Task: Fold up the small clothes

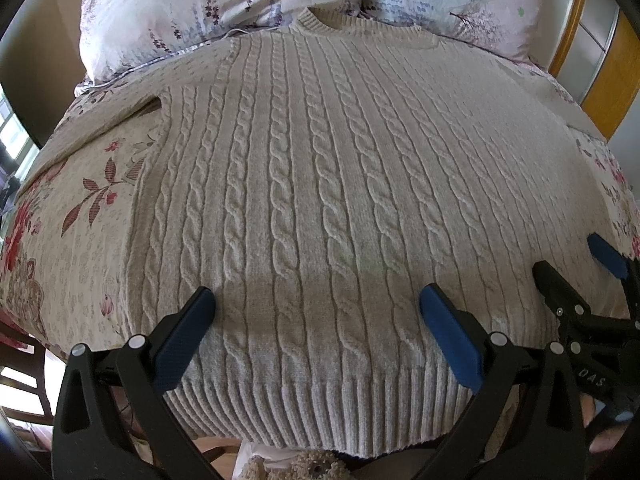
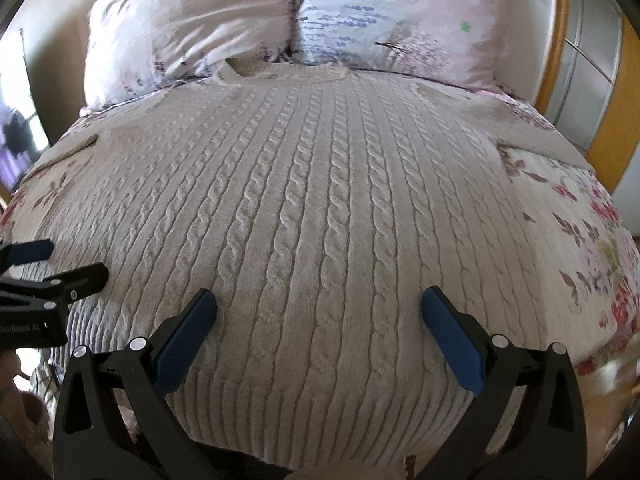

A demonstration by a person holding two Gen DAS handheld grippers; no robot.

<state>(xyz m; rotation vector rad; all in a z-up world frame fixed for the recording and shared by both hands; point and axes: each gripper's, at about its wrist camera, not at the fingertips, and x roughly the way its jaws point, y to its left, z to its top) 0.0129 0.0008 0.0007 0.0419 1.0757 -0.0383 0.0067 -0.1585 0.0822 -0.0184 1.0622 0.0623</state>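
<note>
A bed point(image 1: 92, 216) with a floral cover fills both views. Spread flat across it lies a cream cable-knit sweater point(image 1: 320, 184), collar toward the two pillows point(image 2: 192, 36) at the top of the frame, ribbed hem at the bottom edge. The left tool point(image 1: 316, 304) and the right tool point(image 2: 320, 304) both hover over the hem, each spread wide and holding nothing.

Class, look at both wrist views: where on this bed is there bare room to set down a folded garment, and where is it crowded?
Bare floral bedspread lies left of the sweater, below its left sleeve. A matching strip shows right of the sweater, below the right sleeve. The middle is covered by the sweater; the head end is crowded by two pillows; both open grippers, left gripper and right gripper, hover above the hem.
</note>
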